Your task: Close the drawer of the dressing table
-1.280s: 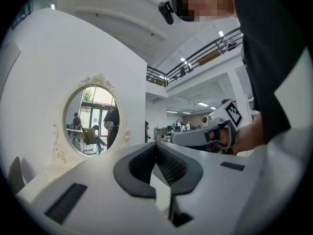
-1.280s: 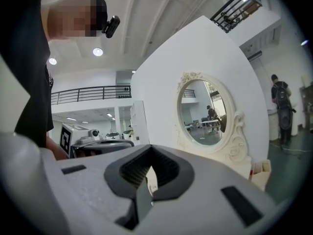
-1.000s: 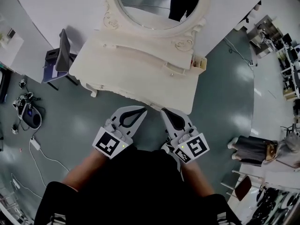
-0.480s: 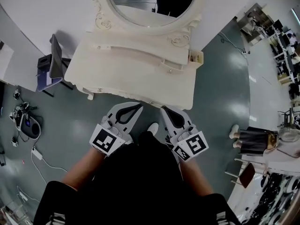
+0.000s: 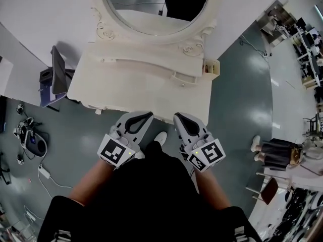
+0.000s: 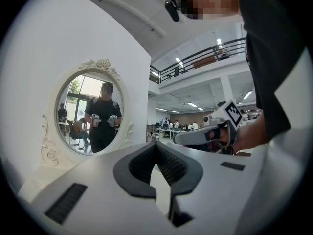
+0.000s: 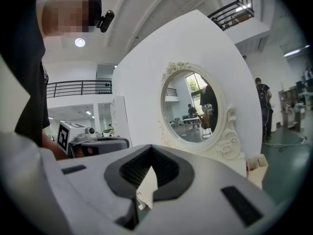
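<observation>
At the near edge of the dressing table (image 5: 141, 92), two hand-held tools pointed side by side at the cream front. The left gripper (image 5: 149, 115) was clenched, its dark jaws meeting tip to tip with nothing between them. The right gripper (image 5: 177, 117), just beside it toward the table's right end, was clenched and empty too. Both sets of tips lay at the table's front edge, though from above it could not be told whether they touched it.

The drawer (image 5: 162, 116) sat in that front, under the lip of the table top and between the two grippers. Only a thin cream strip of it showed from the head view, so how far it stood out could not be told. Seen along the right gripper's jaws, a cream surface filled the gap close behind them.

An oval mirror (image 5: 151, 9) in a carved frame rose at the table's far side, against a white wall. A small open box (image 5: 212, 67) stood at the table's right end. A dark chair (image 5: 58, 77) stood just off its left end. One white shoe (image 5: 160, 137) rested on the grey floor (image 5: 237, 115) below the near edge, between the grippers. Cables (image 5: 31, 137) lay on the floor well to the table's left.
</observation>
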A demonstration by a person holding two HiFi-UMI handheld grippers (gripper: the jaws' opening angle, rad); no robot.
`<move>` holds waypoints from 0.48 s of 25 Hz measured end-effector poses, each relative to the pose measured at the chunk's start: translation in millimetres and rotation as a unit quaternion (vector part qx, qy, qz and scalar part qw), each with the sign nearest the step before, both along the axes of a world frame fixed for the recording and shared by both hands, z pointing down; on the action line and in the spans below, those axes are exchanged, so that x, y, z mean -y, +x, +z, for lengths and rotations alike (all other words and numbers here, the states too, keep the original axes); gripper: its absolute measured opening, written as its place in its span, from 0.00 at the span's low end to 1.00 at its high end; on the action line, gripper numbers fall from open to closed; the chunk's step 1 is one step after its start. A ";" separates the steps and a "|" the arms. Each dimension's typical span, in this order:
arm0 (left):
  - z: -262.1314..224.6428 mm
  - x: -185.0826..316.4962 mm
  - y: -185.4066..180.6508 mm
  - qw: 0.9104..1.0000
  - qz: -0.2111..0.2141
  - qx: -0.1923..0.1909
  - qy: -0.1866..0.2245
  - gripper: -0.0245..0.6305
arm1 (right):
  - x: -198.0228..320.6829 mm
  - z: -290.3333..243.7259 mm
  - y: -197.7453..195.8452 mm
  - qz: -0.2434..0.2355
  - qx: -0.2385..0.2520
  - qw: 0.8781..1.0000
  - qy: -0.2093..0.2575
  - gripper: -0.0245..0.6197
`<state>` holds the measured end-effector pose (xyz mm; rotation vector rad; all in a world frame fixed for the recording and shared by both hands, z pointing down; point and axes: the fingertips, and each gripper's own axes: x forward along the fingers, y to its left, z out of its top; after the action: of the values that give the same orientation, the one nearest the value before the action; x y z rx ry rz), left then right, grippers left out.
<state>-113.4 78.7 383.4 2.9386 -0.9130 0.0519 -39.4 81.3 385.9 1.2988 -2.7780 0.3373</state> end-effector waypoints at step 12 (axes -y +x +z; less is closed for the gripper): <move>-5.7 87.6 43.7 1.000 -0.002 0.017 0.009 0.03 | 86.6 -7.2 47.0 0.002 0.000 1.000 0.012 0.04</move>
<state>-69.7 -8.8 377.7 2.9606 -0.9272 0.0937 7.6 -5.2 378.8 1.3093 -2.7883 0.3040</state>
